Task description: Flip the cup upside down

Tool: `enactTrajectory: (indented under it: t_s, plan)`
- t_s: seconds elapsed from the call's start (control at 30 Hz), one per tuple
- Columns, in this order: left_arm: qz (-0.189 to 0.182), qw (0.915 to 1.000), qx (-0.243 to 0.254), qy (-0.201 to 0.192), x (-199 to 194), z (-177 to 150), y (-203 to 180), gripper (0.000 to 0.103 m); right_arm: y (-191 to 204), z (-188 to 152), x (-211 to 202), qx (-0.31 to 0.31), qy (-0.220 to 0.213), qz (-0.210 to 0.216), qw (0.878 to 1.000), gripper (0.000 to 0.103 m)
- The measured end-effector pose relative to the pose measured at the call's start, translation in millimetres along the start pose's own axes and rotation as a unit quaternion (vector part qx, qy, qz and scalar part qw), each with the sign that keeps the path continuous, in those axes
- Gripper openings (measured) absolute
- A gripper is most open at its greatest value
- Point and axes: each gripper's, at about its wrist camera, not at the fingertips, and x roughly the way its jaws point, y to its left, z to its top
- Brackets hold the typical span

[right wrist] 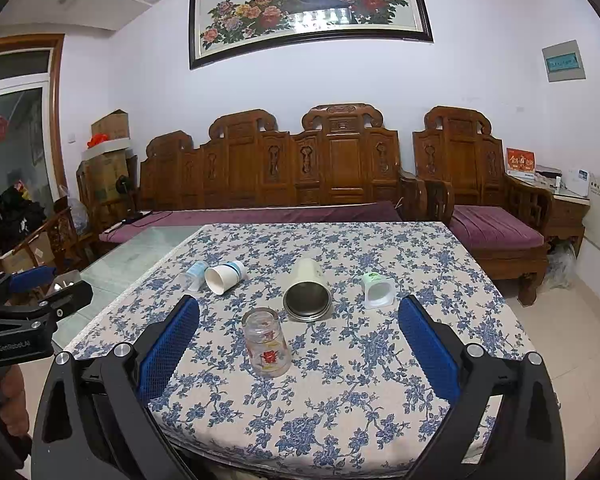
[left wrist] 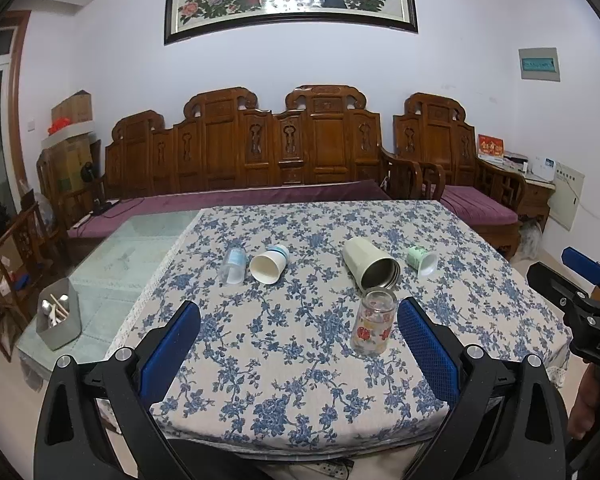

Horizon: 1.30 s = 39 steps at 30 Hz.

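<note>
A clear glass cup with red flowers [left wrist: 372, 322] stands on the flowered tablecloth [left wrist: 300, 380] near the front; in the right wrist view [right wrist: 266, 342] it looks mouth down. Lying on their sides behind it are a cream steel-lined tumbler [left wrist: 370, 262], a white paper cup [left wrist: 269, 264], a small green cup [left wrist: 422, 260] and a clear plastic cup [left wrist: 234, 266]. My left gripper [left wrist: 298, 344] is open and empty, its right finger [left wrist: 426, 348] just right of the glass. My right gripper [right wrist: 298, 344] is open and empty, the glass between its fingers, nearer the left one.
A grey holder with utensils [left wrist: 58, 320] stands on the bare green glass tabletop [left wrist: 112, 280] at the left. A carved wooden bench with purple cushions [left wrist: 240, 200] runs behind the table. The right gripper's body [left wrist: 580, 312] shows at the right edge of the left wrist view.
</note>
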Motion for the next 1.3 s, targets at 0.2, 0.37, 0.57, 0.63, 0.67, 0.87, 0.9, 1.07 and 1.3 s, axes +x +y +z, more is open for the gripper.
enactTrajectory:
  t_s: [0.2,0.37,0.57,0.63,0.67,0.87,0.9,1.07,1.3]
  plan:
    - [0.0,1.0,0.0,0.0,-0.4,-0.7,-0.5,0.095,-0.5,0.4,-0.3,0.0,-0.001,-0.001,1.0,0.1]
    - [0.0,1.0,0.0,-0.002,-1.7,-1.1,-0.4,0.095,0.1,1.3,-1.8,-0.001,-0.002,-0.001,1.0,0.1]
    - [-0.002,1.0,-0.002,-0.006,-5.5,-0.3,1.3,0.095,-1.0,1.8,-1.8,-0.001,-0.003,-0.004,1.0,0.1]
    - [-0.003,1.0,-0.002,-0.006,-6.2,-0.4,2.2,0.095,-0.4,1.9,-2.1,-0.001,-0.003,-0.004,1.0,0.1]
    - [-0.003,1.0,-0.002,-0.007,-6.2,-0.4,2.3,0.095,0.0,1.8,-2.3,-0.001,-0.003,-0.004,1.0,0.1]
    - [-0.003,1.0,-0.003,-0.008,-6.4,-0.2,2.9,0.095,0.1,1.5,-2.3,-0.001,-0.003,-0.003,1.0,0.1]
    - [-0.003,1.0,-0.003,-0.008,-6.7,0.0,3.2,0.095,0.3,1.5,-2.5,-0.001,-0.003,-0.003,1.0,0.1]
    - [-0.003,1.0,-0.003,-0.006,-6.3,0.7,3.8,0.095,0.7,1.2,-2.9,0.001,-0.003,-0.006,1.0,0.1]
    - [-0.004,1.0,-0.003,-0.008,-6.5,-0.7,4.1,0.095,0.8,0.8,-3.0,0.001,-0.003,-0.006,1.0,0.1]
